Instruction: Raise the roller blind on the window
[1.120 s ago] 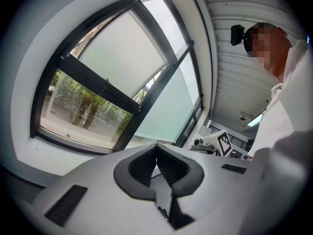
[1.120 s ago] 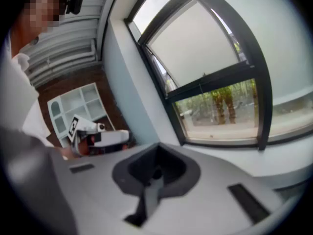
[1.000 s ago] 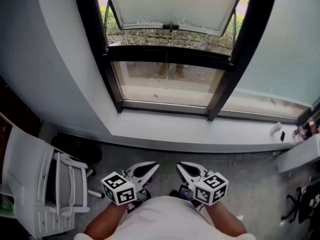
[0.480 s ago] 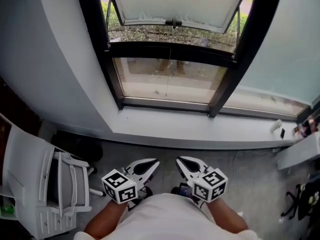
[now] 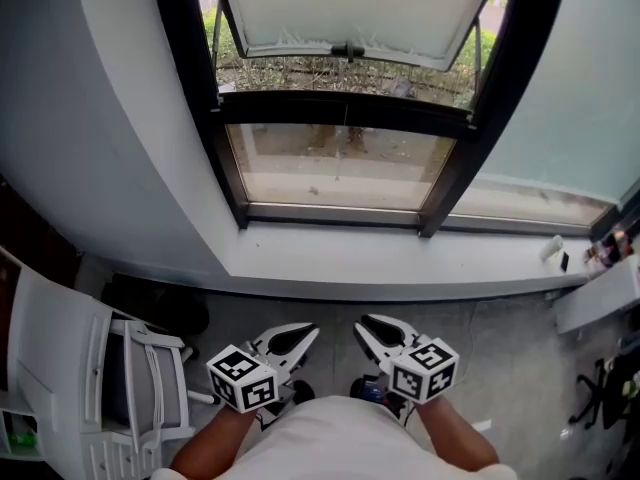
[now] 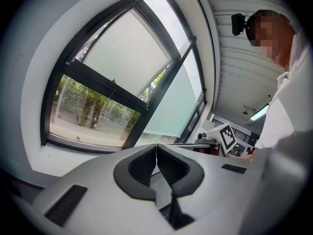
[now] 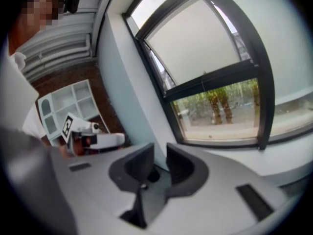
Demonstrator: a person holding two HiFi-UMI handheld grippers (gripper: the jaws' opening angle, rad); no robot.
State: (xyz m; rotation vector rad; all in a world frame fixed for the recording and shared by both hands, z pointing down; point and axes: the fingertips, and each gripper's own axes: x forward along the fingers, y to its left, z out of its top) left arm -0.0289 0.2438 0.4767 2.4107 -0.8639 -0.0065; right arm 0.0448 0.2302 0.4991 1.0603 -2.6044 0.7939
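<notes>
The roller blind (image 5: 350,8) is seen as a flat, pale, matte sheet of finely woven fabric, drawn over the upper pane of the window. Its straight bottom edge is marked at the middle by a small dark pull (image 5: 347,50). The glass is held in a thick black window frame (image 5: 345,111) with straight bars, and greenery and pale ground are visible through the clear lower pane. A smooth white sill (image 5: 400,263) runs beneath the frame, and a white slatted chair (image 5: 120,388) stands on the grey floor at the left.

Both grippers are held low, close to the person's body and well apart from the blind. The left gripper (image 6: 156,153) is clenched, its ribbed dark pads pressed together with nothing between them. The jaws of the right gripper (image 7: 159,153) are opening, a clear gap is seen between its pads, and nothing is held there.
</notes>
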